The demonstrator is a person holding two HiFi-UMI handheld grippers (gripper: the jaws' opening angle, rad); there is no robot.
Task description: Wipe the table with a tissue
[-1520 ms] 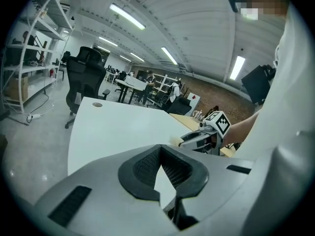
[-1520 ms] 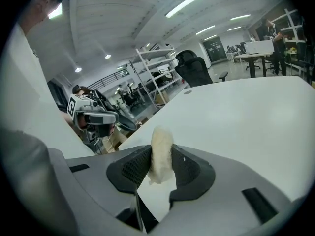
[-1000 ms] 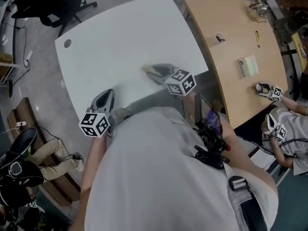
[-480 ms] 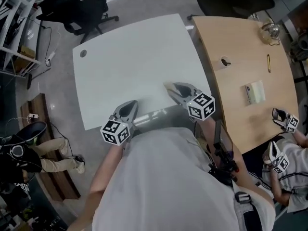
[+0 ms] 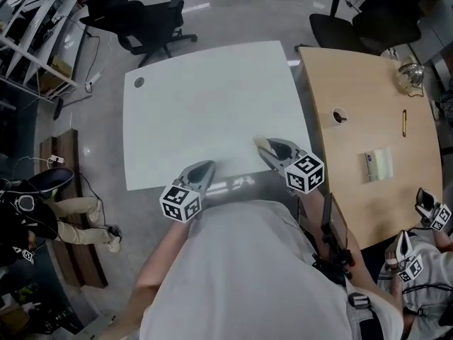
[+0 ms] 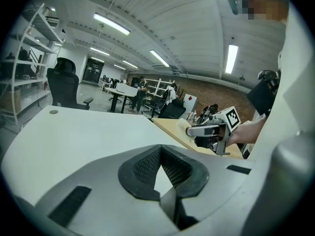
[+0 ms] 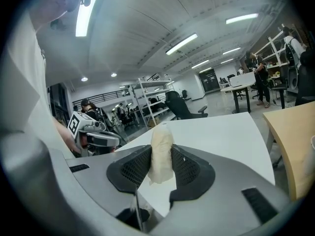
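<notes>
The white table fills the middle of the head view. My right gripper is over its near edge toward the right corner, shut on a rolled cream tissue that sticks out past the jaw tips. In the right gripper view the tissue stands pinched between the two pads. Whether it touches the tabletop I cannot tell. My left gripper hovers at the near edge further left, shut and empty; its tips meet. It also sees the right gripper.
A wooden desk adjoins the white table on the right, carrying a pen and a note pad. Another person's grippers work at its near end. A black chair stands beyond the table, and a seated person is at the left.
Both grippers have slid to the right along the table's near edge, the tissue still held in the right one. The head view has also shifted, showing more of the room beyond.
</notes>
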